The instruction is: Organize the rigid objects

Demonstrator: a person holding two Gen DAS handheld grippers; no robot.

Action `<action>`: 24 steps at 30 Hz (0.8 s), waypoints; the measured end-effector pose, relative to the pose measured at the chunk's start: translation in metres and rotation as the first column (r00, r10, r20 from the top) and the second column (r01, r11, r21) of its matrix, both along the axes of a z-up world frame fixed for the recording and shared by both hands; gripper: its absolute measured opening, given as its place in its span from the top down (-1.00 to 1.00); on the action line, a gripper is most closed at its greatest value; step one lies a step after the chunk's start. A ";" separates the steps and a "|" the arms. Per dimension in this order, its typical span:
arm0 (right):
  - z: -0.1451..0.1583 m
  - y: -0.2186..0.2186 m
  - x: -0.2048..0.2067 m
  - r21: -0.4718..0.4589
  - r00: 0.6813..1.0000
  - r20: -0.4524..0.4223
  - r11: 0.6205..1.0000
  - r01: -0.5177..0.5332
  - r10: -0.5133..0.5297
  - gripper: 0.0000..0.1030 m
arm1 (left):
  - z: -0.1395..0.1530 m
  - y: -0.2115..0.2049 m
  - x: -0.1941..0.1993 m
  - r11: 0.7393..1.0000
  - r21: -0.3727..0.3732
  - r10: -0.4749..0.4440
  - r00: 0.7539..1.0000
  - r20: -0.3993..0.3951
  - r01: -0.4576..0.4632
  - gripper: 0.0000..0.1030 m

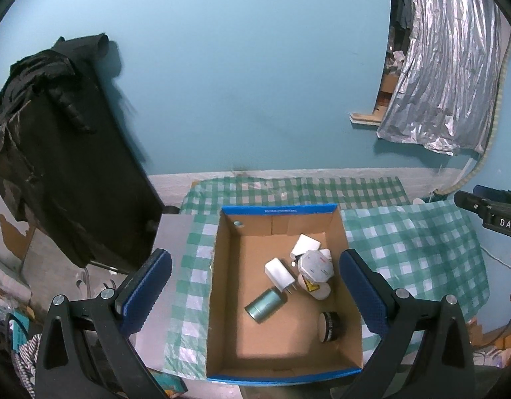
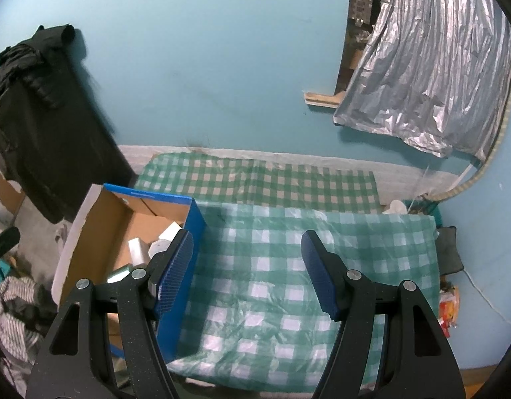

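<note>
The left gripper point(image 1: 255, 286) hangs over the box point(image 1: 222, 299) with jaws wide and nothing between them, likely because the goods are already gathered inside. A tin point(image 1: 266, 305) lies at the box's centre, white chargers point(image 1: 279, 273) toward 12 o'clock, a dark jar point(image 1: 331, 326) at 4. The right gripper point(image 2: 247, 271) waits over bare checked cloth point(image 2: 272, 266), jaws partly apart and empty, the box at its 9 o'clock. Dark clothes point(image 1: 56, 153) hang well clear at the box's 10 o'clock.

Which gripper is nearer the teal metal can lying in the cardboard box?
Left. The left gripper hangs open right above the teal metal can; the right gripper hovers over the checked cloth, outside the box.
</note>
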State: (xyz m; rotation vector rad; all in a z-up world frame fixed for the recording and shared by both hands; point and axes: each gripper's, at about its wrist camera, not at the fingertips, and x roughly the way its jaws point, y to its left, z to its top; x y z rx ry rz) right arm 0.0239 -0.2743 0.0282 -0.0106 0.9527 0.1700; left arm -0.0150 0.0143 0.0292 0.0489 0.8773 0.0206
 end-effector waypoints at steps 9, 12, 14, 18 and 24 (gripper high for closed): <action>0.001 0.001 0.001 -0.020 1.000 0.003 1.000 -0.016 0.016 -0.31 | -0.003 -0.007 -0.003 0.999 0.053 0.001 1.000 -0.009 -0.001 -0.97; 0.002 -0.001 0.002 -0.022 1.000 0.006 1.000 -0.014 0.015 -0.31 | -0.002 -0.011 -0.002 0.998 0.059 -0.010 1.000 -0.007 0.010 -0.97; 0.003 -0.001 0.002 -0.019 1.000 0.008 1.000 -0.015 0.015 -0.31 | -0.001 -0.013 -0.001 0.998 0.056 -0.012 1.000 -0.006 0.012 -0.97; 0.002 -0.003 0.004 -0.015 1.000 0.001 1.000 -0.009 0.009 -0.31 | -0.001 -0.012 0.005 1.000 0.027 -0.010 1.000 -0.013 0.010 -0.97; 0.000 -0.004 0.007 -0.018 1.000 -0.005 1.000 -0.007 0.007 -0.31 | 0.000 -0.016 0.009 0.999 0.045 -0.016 1.000 -0.006 0.016 -0.97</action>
